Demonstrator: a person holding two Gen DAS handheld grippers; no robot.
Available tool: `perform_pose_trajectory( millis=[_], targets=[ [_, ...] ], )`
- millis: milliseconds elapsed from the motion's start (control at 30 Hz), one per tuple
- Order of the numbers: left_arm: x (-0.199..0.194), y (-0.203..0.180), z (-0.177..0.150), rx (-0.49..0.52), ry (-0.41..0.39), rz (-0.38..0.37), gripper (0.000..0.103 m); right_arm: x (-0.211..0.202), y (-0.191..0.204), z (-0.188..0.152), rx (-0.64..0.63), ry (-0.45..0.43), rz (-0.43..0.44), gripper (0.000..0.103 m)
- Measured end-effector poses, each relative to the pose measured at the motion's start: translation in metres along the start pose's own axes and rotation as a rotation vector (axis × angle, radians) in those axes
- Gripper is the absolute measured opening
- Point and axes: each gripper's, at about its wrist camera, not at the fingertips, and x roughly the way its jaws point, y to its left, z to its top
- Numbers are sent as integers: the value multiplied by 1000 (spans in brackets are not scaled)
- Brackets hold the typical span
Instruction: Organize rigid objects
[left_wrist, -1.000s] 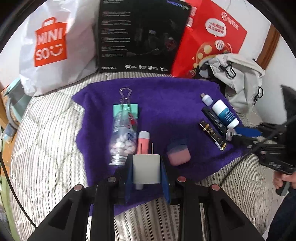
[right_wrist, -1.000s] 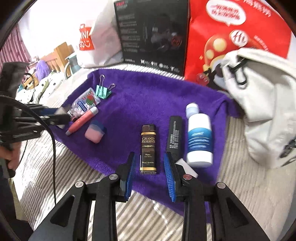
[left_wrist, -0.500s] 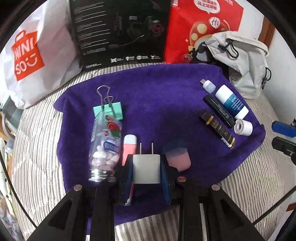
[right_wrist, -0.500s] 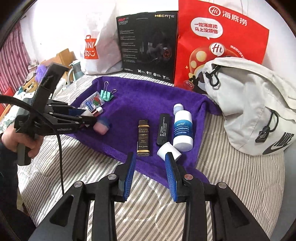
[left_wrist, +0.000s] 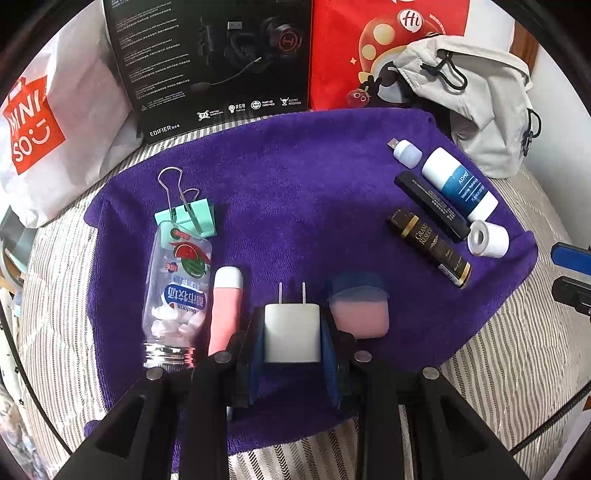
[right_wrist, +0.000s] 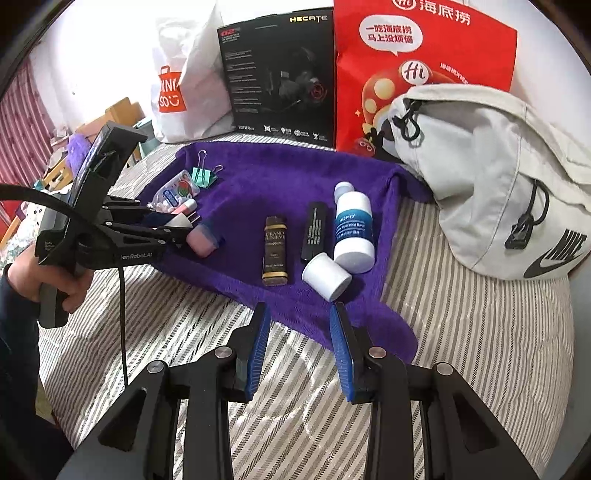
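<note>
Fingers (left_wrist: 258, 343) clamp white charger (left_wrist: 291, 332), box (left_wrist: 214, 62) w/ "EDIFIER", "GRAND RESERVE" stick (left_wrist: 430, 247)

White charger (left_wrist: 291, 332), 2 prongs forward, above purple towel (left_wrist: 295, 192).

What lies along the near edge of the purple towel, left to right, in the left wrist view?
Candy bottle → pink tube → white charger, shut in the left claw → pink case.

Bright, even daylight is filling both views, washing out the white wall (right_wrist: 92, 55) at upper left. Soft shadows are falling beneath objects on the purple towel (left_wrist: 295, 192). Fisheye distortion is bending the edges, and dark vignetting is rounding every corner.
</note>
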Motion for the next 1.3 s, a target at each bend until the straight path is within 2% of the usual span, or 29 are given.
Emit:
perform_pose_trajectory(
  millis=[133,233,433,467,600,667,700,733,900,967,1067,1133,1200,1300],
  targets=[
    [-2,3,-1,-10,16,-2,31,1,1,-1,1,3,0,34],
    [-5,7,-2,-14,7,0,40,-1,0,-1,6,-3,-3,35],
    [-21,4,-8,7,-9,-6,41,-10,2,-6,30,-17,-15,42],
    [-25,4,-9,7,-15,-4,44,-11,3,-7,35,-18,-23,43],
    [-48,3,-19,-4,-56,-8,60,-20,7,-13,80,-38,-44,54],
    [-61,2,-27,-12,-76,-24,71,-29,7,-17,136,-75,-60,65],
    [-65,2,-31,-14,-85,-25,74,-32,7,-18,161,-81,-53,76],
    [-73,2,-37,-15,-96,-24,77,-35,8,-20,180,-83,-54,82],
    [-94,3,-61,-59,-138,-25,93,-42,19,-25,228,-76,-110,90],
    [-103,5,-72,-105,-179,-29,100,-48,25,-28,250,-86,-139,102],
    [-117,9,-85,-180,-204,-29,103,-58,37,-34,279,-113,-163,103],
    [-121,11,-93,-227,-186,-44,103,-64,44,-37,290,-118,-159,103],
    [-123,11,-101,-248,-175,-16,103,-72,54,-41,286,-127,-161,103],
    [-128,4,-114,-221,-174,90,103,-80,69,-47,272,-124,-179,103]
  ],
)
